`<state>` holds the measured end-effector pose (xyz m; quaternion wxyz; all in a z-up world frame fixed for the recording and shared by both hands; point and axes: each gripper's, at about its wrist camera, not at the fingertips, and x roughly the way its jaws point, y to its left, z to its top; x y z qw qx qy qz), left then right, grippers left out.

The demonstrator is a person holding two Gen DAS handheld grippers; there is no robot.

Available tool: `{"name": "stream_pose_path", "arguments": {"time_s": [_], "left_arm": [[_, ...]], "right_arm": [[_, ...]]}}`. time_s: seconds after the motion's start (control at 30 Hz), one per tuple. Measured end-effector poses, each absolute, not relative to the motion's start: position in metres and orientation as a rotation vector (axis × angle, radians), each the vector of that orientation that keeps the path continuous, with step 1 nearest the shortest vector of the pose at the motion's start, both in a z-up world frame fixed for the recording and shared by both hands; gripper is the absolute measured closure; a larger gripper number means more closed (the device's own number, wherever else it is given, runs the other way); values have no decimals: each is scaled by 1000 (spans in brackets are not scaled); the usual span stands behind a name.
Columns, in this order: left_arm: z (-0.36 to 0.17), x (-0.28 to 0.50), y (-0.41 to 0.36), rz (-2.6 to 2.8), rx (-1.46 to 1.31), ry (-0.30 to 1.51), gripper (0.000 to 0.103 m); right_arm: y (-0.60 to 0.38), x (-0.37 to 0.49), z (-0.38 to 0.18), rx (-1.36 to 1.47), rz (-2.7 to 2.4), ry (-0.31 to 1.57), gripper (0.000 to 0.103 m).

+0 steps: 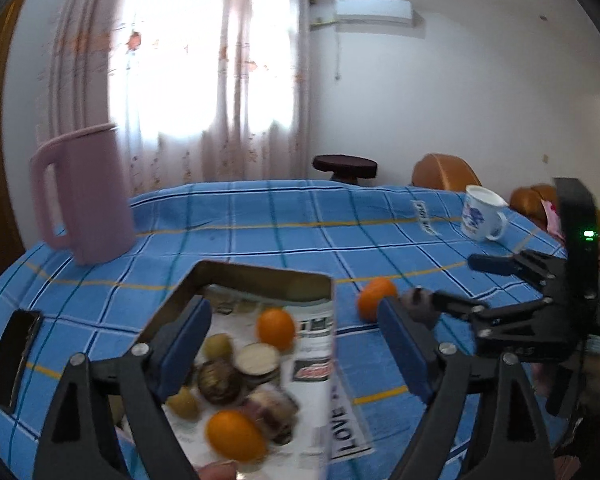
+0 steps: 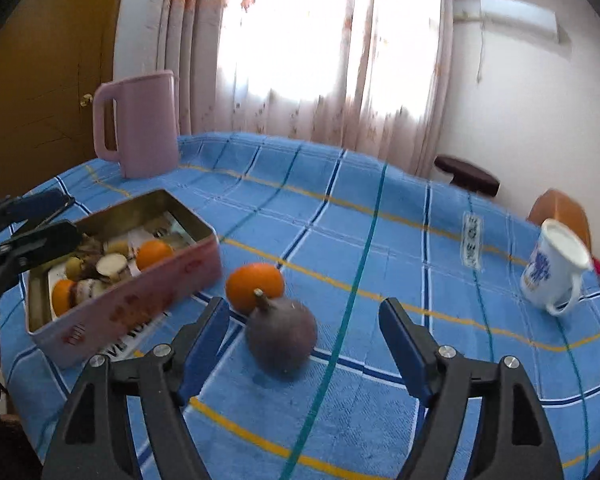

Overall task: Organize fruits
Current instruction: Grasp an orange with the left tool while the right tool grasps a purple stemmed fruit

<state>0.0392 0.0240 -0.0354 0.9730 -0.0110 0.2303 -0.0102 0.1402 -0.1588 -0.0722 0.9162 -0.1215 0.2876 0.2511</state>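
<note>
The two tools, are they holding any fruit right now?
No, neither holds anything. The right tool is open, its fingers either side of the purple fruit on the table without touching. The left tool is open above the tin.

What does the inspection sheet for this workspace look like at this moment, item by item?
Surface: blue plaid tablecloth.
Job's things: tin box holding mixed fruit; loose orange and purple fruit touching beside it.
Clutter: pink pitcher, white mug, black phone.
Grippers: left gripper over the box, right gripper around the purple fruit, both jaws open.
Cables: nothing seen.
Surroundings: curtained window, air conditioner, stool.
</note>
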Motion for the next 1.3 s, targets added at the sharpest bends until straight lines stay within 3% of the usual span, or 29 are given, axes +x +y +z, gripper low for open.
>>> {"name": "stream_pose_path", "arguments": {"time_s": [0.27, 0.33, 0.37, 1.07, 1.2, 1.3], "left_arm": [[-34, 61, 3, -47, 16, 501, 13], [-36, 65, -3, -52, 27, 513, 13], [-37, 67, -5, -54, 31, 517, 13], [-75, 122, -96, -177, 153, 708, 24], [-81, 135, -95, -170, 131, 750, 39], [-84, 144, -94, -146, 135, 769, 41]], "right_arm": [[-145, 166, -99, -248, 569, 733, 25], [-149, 170, -100, -215, 582, 756, 37], [-152, 168, -99, -193, 602, 752, 51], [-251, 170, -81, -21, 349, 636, 51], [-249, 167, -80, -40, 350, 627, 51], [-248, 169, -82, -46, 352, 629, 51]]}}
